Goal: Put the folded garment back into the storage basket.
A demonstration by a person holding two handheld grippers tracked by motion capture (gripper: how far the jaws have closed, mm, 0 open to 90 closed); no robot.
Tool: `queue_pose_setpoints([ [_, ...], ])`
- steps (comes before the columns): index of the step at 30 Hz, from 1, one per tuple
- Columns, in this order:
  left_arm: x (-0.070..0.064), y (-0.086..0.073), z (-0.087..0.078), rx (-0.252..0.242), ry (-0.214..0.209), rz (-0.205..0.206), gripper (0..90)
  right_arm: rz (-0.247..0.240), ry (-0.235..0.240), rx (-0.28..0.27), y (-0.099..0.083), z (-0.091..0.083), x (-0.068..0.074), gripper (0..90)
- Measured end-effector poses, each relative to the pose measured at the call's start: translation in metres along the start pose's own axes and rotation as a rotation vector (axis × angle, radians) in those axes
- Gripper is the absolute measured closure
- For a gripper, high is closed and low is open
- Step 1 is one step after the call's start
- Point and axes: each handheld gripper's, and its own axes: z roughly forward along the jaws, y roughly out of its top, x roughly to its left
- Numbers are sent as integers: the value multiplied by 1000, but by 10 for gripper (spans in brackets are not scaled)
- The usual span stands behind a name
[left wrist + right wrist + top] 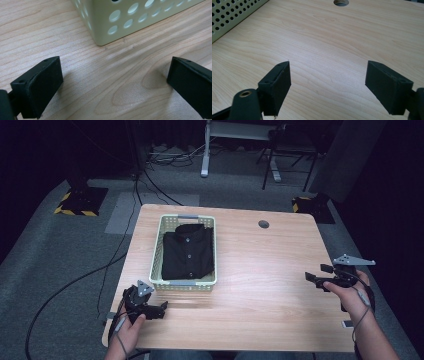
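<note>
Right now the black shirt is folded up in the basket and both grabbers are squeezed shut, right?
Not quite. The black shirt does lie folded in the basket, but both grabbers are open. The left gripper view and the right gripper view each show the jaws wide apart with bare table between them.

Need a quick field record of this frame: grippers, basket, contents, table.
left gripper: open, holding nothing, low over the table by the basket's near-left corner
right gripper: open, holding nothing, near the table's right edge
basket: pale green, perforated walls, left-centre of the table
contents: folded black button-up shirt, collar toward the far end
table: light wood, round cable hole near the far edge
contact: neither gripper touches basket or shirt
</note>
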Motion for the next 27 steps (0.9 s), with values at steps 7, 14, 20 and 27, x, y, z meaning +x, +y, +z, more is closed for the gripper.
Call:
queue_pose_setpoints([
  [7,0,-1,-1,0,-2,6,3,15,-6,16,-13,2,-2,205],
  [14,0,-3,-3,1,1,4,3,20,-18,31,-25,5,-4,198],
  [20,0,-3,-3,0,1,4,3,32,-21,45,-36,9,-5,194],
  [27,0,-3,-3,0,0,4,3,41,-27,60,-48,14,-7,186],
])
